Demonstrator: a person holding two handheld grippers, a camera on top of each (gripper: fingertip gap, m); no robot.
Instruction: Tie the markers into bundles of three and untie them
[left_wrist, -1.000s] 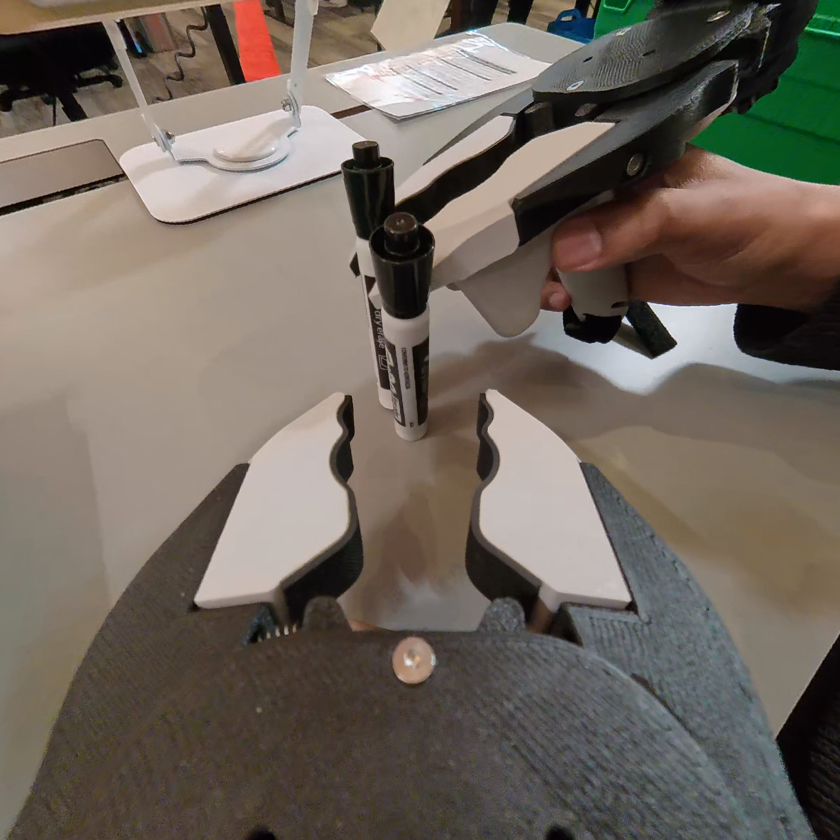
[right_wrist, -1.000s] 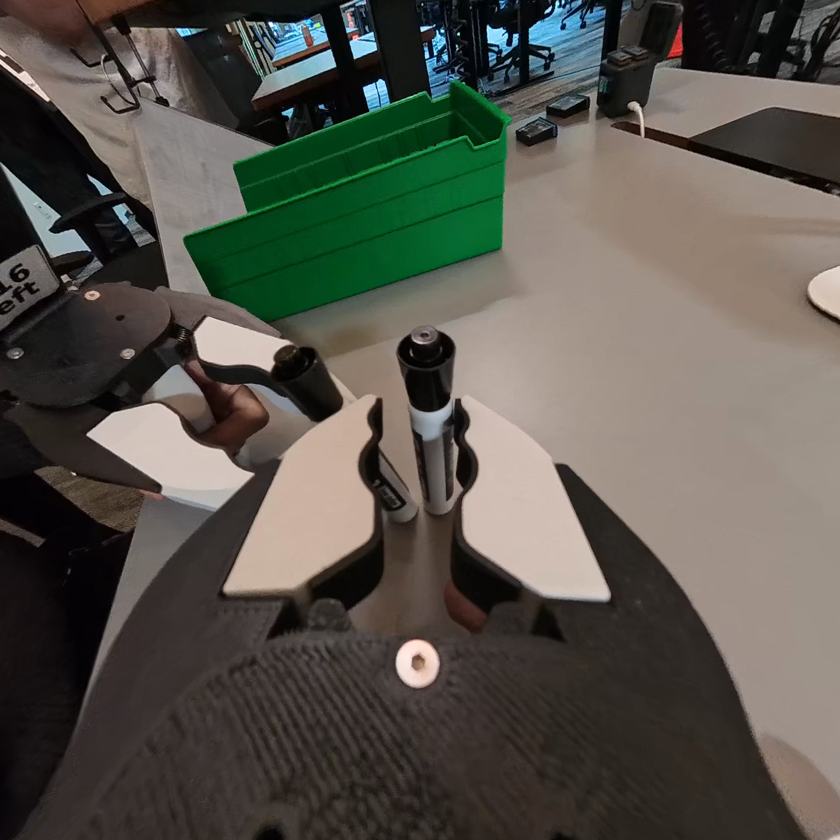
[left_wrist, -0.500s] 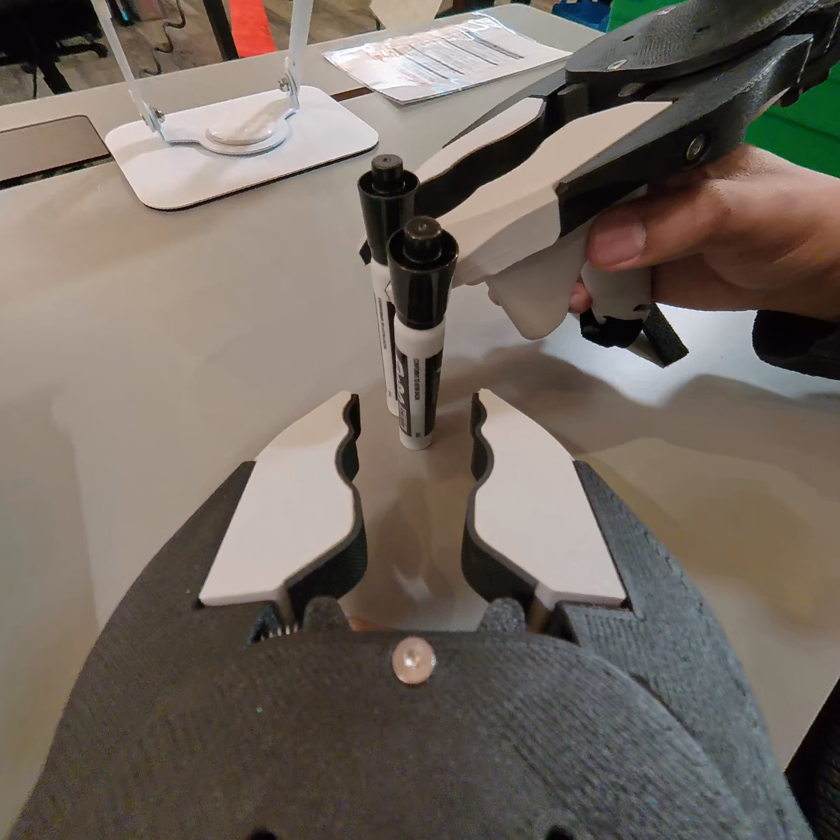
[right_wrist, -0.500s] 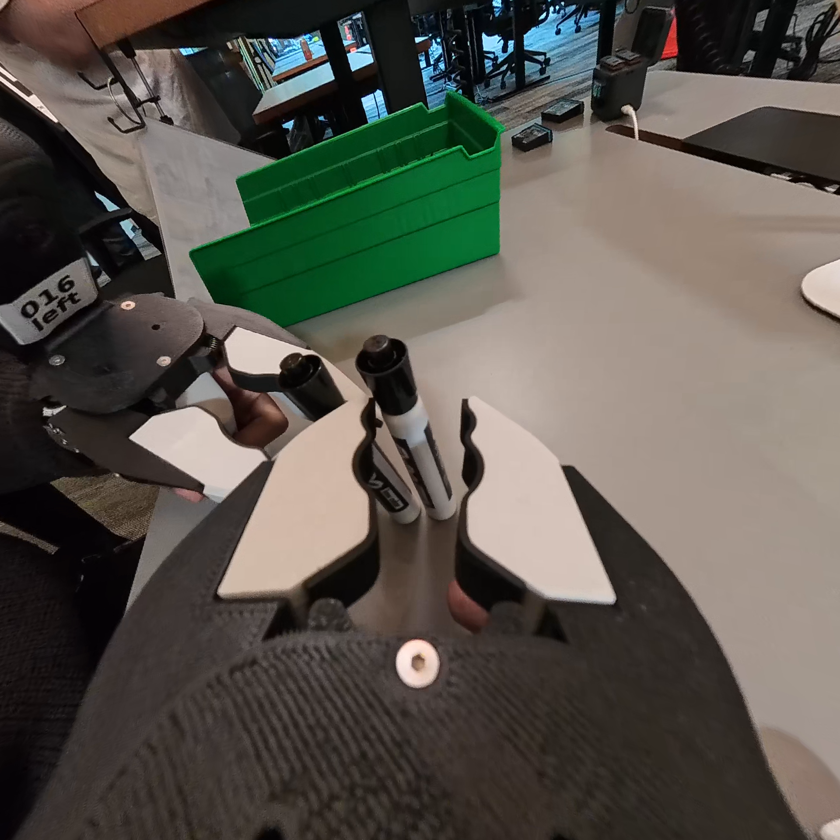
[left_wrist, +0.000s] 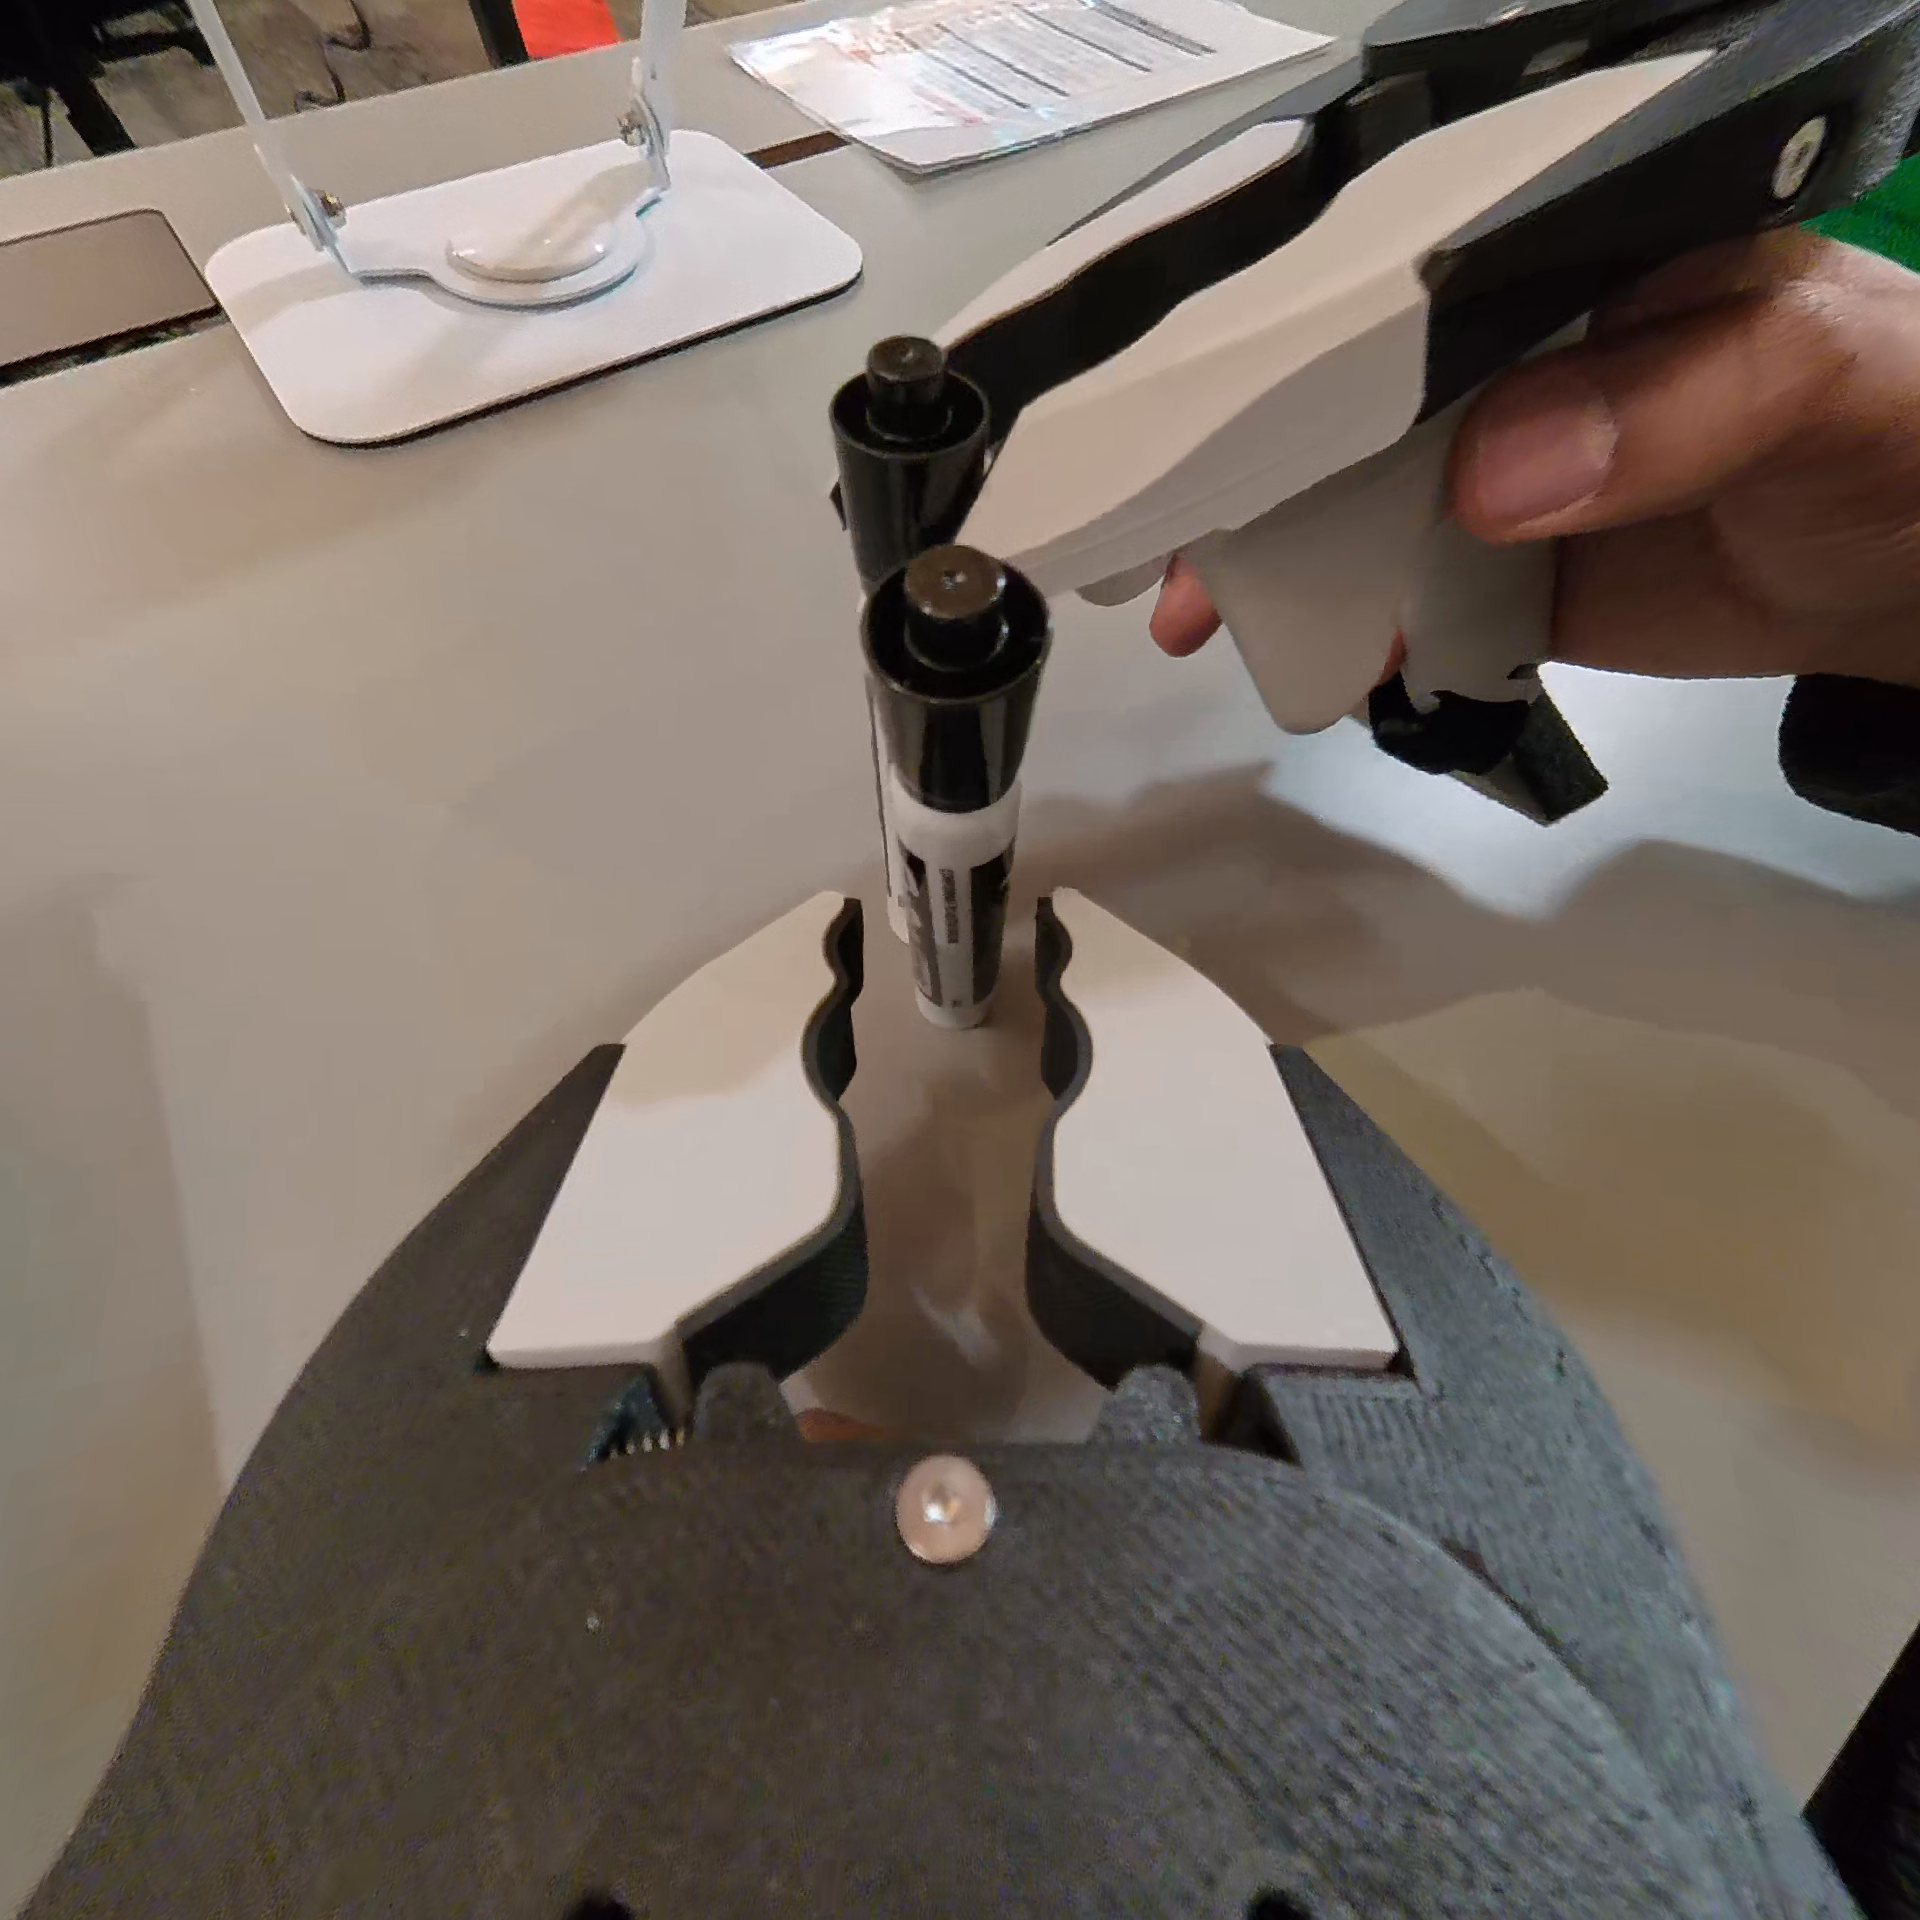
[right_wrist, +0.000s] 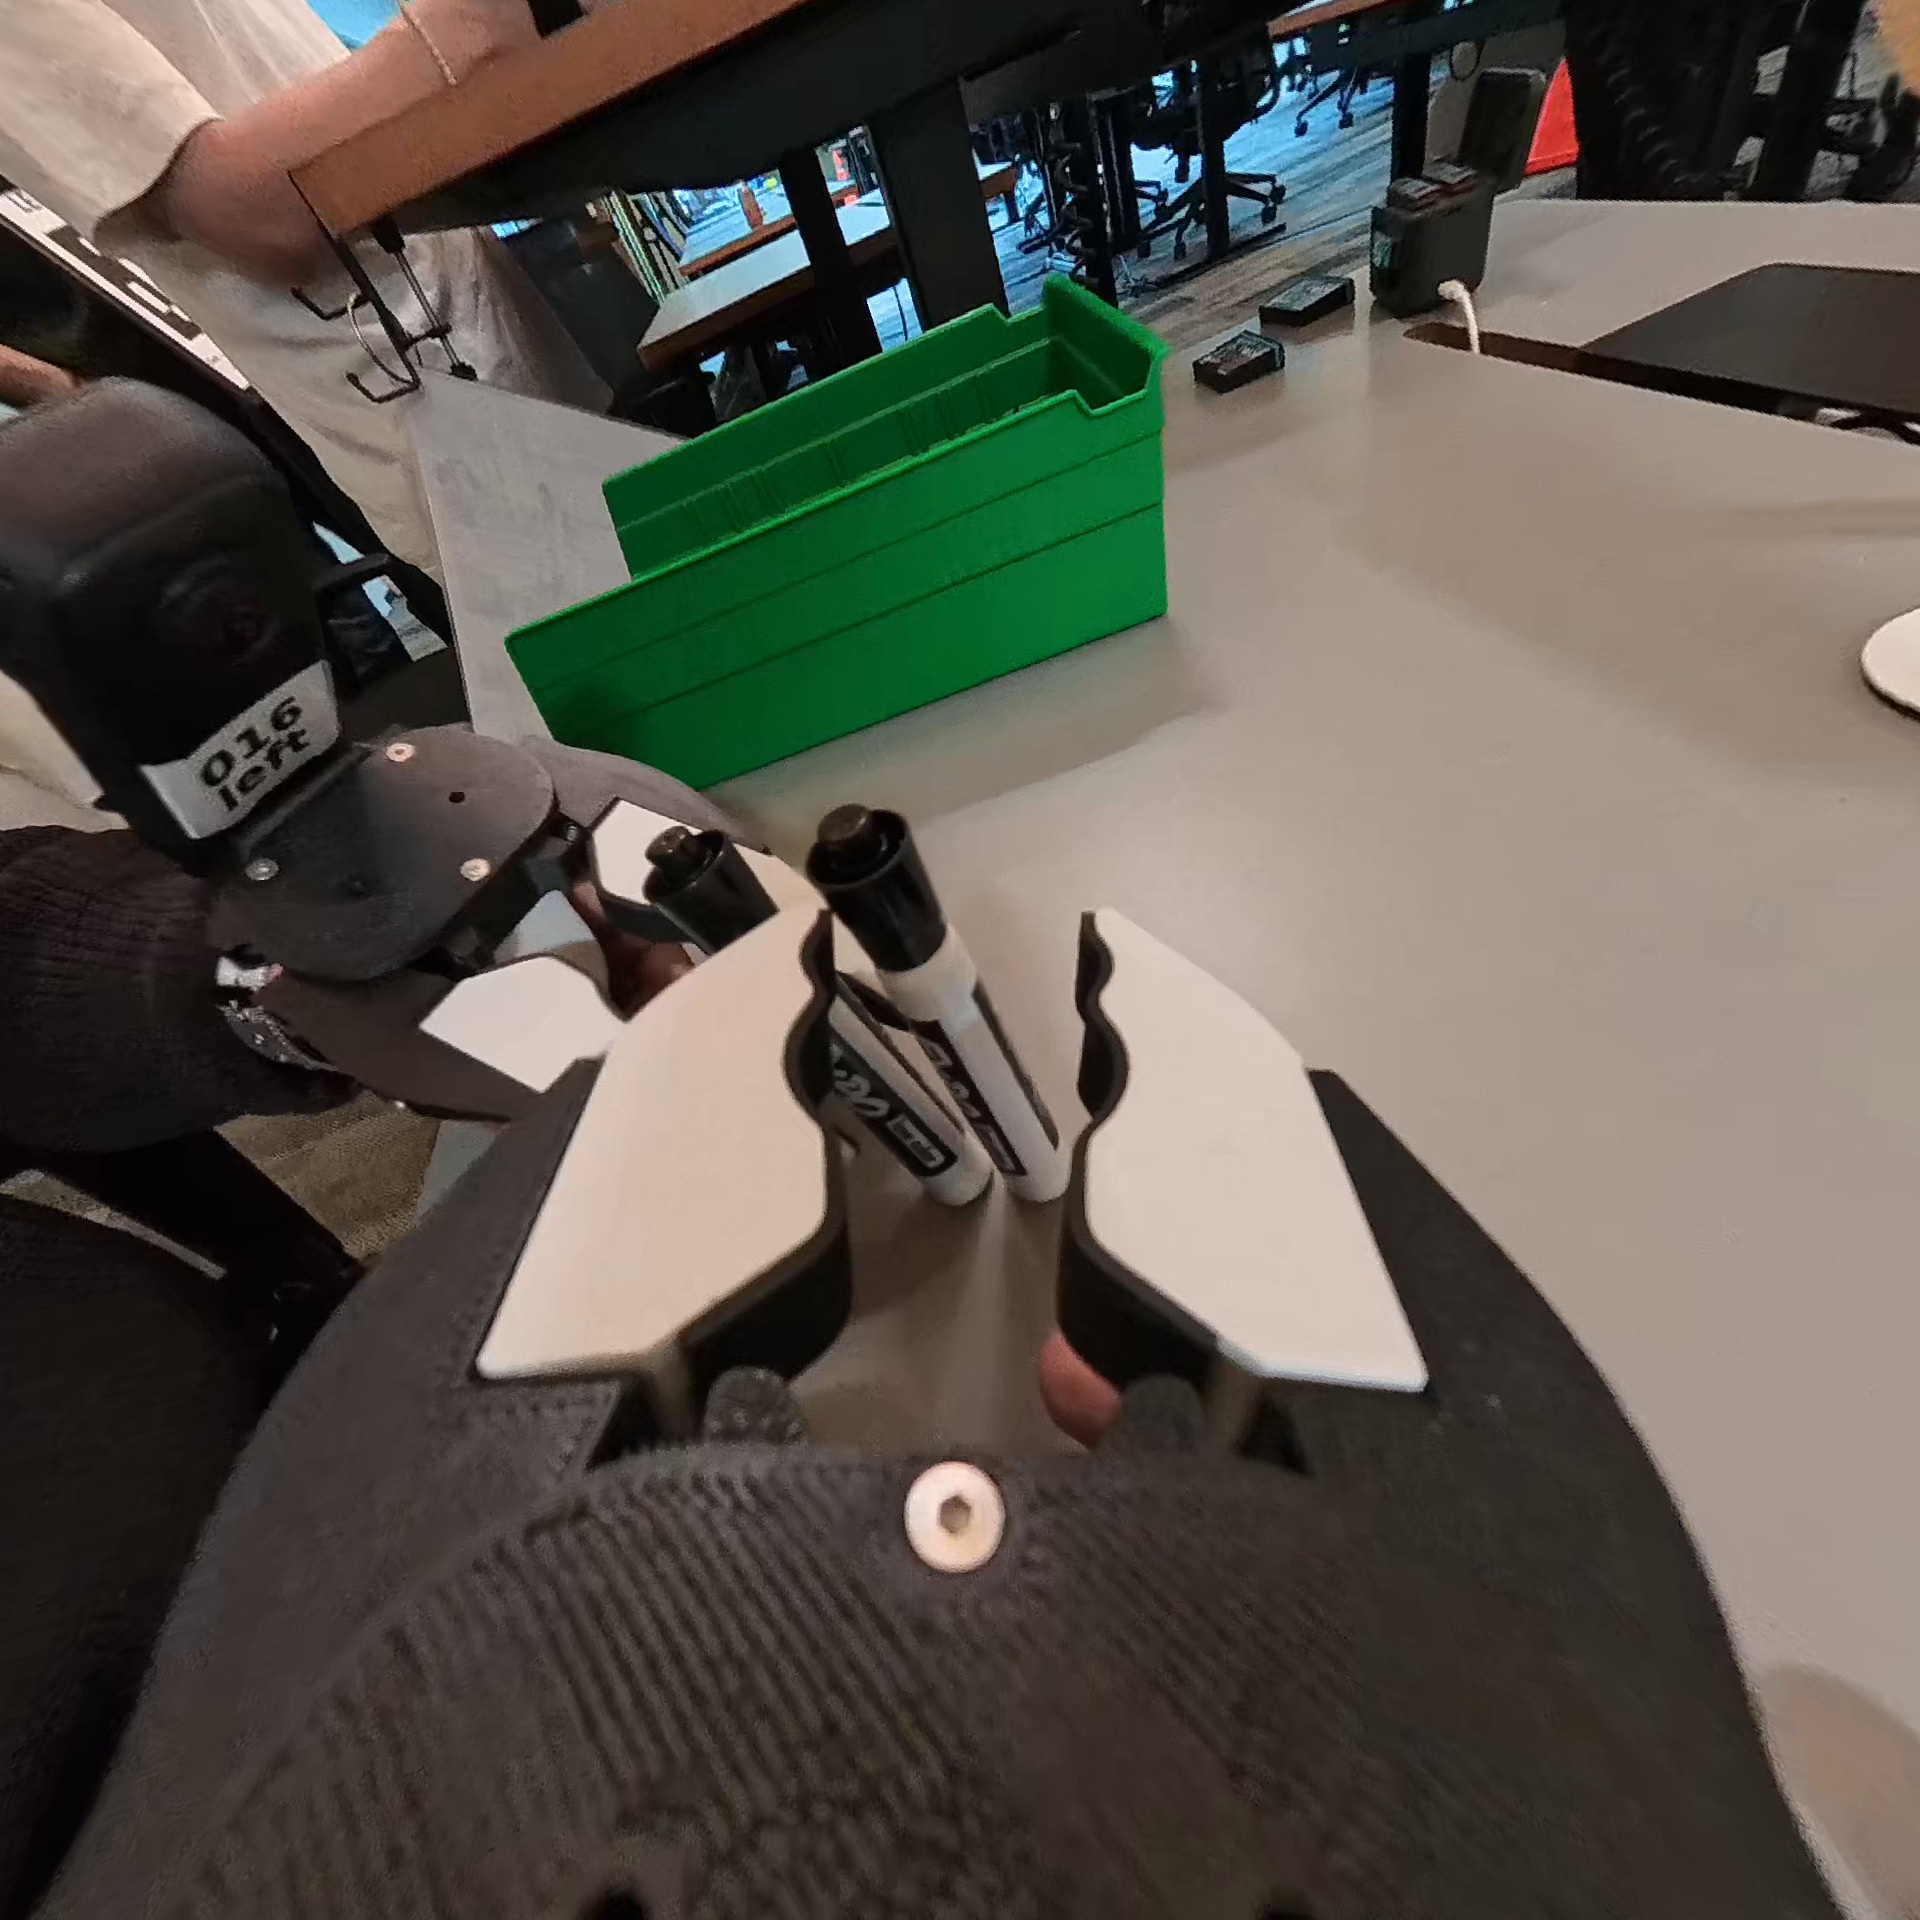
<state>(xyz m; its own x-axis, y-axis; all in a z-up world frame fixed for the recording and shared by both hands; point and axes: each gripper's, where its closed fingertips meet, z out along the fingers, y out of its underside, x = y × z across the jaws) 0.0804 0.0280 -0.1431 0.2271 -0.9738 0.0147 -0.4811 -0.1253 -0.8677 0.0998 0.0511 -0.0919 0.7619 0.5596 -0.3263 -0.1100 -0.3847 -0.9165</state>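
Note:
Two black-capped white markers stand cap-up, close together, on the grey table (left_wrist: 364, 727). In the left wrist view the near marker (left_wrist: 951, 790) stands between the tips of my left gripper (left_wrist: 945, 914), which is open and not touching it. The far marker (left_wrist: 904, 457) is right behind it, its cap between the fingers of my right gripper (left_wrist: 956, 436), which reaches in from the upper right. In the right wrist view my right gripper (right_wrist: 951, 925) is open, with a gap beside that marker (right_wrist: 935, 997). The other marker (right_wrist: 894, 1101) leans past its left finger towards my left gripper (right_wrist: 623, 935).
A green bin (right_wrist: 852, 623) stands on the table behind the markers in the right wrist view. A white stand base (left_wrist: 520, 281) and a printed sheet (left_wrist: 1018, 73) lie at the far side. A person stands at a desk beyond the table (right_wrist: 208, 208). The grippers' ends are close to 6 centimeters from one another.
My right gripper was shut on one marker and has opened; that marker now leans towards the other. My left gripper has moved forward so that the near marker is between its tips.

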